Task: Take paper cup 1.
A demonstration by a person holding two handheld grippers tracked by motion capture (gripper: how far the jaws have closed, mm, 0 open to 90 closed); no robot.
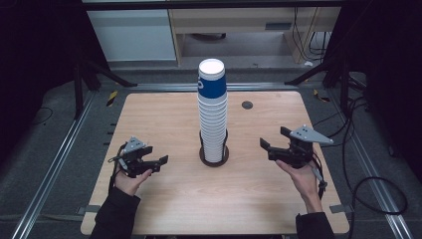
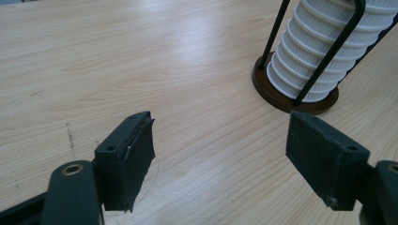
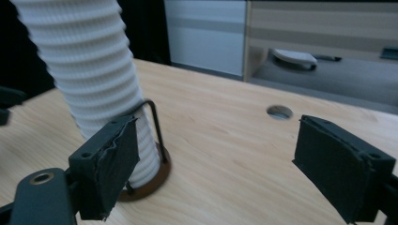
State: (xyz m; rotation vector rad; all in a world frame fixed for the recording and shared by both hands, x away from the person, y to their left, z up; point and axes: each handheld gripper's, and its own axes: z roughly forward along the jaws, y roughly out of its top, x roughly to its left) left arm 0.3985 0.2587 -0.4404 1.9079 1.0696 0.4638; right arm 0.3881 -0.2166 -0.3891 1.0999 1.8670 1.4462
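- Grippers sit on either side of the cup stack, so the setup reads as a two-sided approach to the tower in the middle of the table.
- Over on the left, the left gripper hovers low above the wood, carried by the person's left hand, jaws pointed in toward the stack. In the left gripper view its jaws stand well apart with only bare table between them, so it has hold of nothing.
- Centre now: the stack of cups rises tall, white ribbed sides all the way up, a blue cup at the very top. The cups are nested one inside another; whether anything sits inside the top one I cannot tell.
- The tower stands in a holder, a dark round base with thin black wire uprights hugging the lowest cups, there by my reading to keep the column upright and centred.
- A small round hole in the tabletop lies beyond the stack, off to the right.
- On the right, the right gripper is held near the base of the stack but apart from it, jaws spread and empty, the holder's wire just past one pad in the right gripper view.
- My call: nothing is gripped yet, and both tools look poised to close in on the cups.
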